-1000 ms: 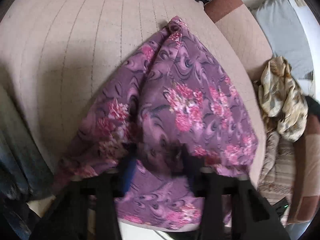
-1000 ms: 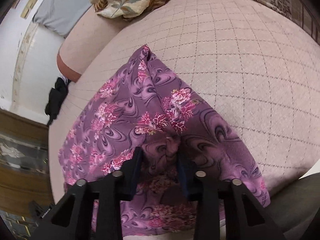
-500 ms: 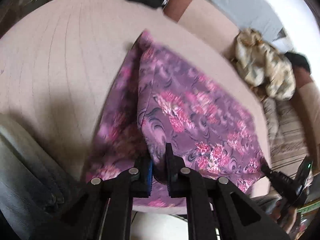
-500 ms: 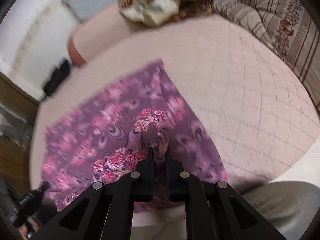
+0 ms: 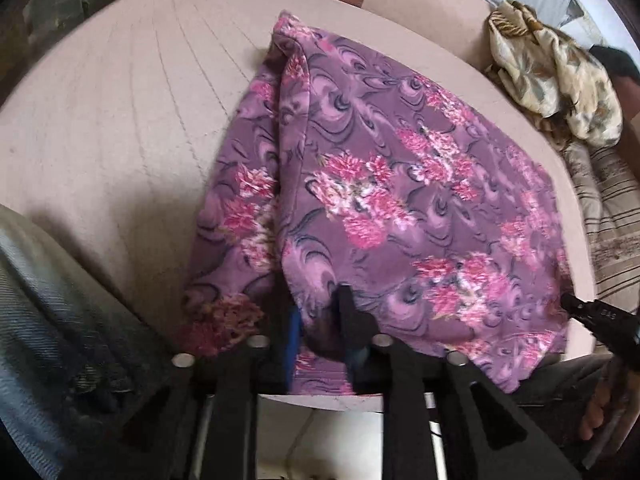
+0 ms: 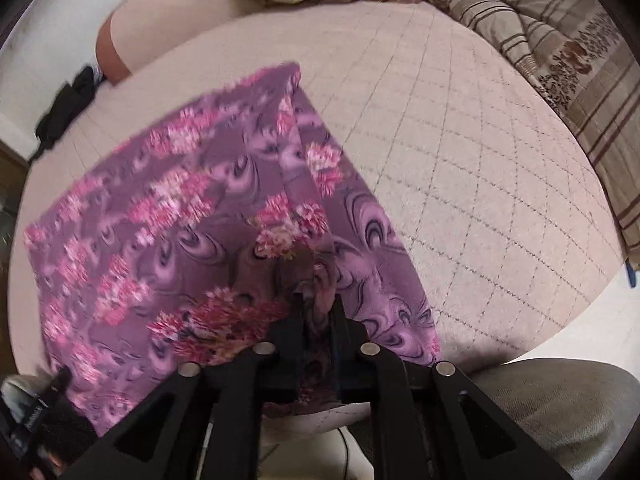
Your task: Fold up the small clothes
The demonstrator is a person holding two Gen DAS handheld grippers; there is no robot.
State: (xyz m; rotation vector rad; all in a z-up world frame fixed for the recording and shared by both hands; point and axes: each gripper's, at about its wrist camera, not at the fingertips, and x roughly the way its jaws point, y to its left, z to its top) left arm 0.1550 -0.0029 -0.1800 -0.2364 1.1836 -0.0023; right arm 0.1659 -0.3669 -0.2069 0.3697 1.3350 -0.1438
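Note:
A purple garment with pink flowers (image 5: 392,184) lies spread on a beige quilted cushion (image 5: 120,120), its near edge hanging over the cushion's front. My left gripper (image 5: 318,312) is shut on the garment's near left edge. My right gripper (image 6: 316,304) is shut on the garment (image 6: 180,216) at its near right edge. Both hold the cloth slightly lifted, with a fold ridge running away from each grip. The right gripper's tip also shows at the right of the left wrist view (image 5: 600,320).
A crumpled cream floral cloth (image 5: 560,76) lies at the back of the sofa, next to a striped brown blanket (image 6: 560,52). A black item (image 6: 64,108) sits at the cushion's far left corner. The person's knees flank the grippers (image 6: 560,408).
Both grippers closed on the garment's near edge and pulled back toward me. The cloth now lies flatter and more spread across the cushion.

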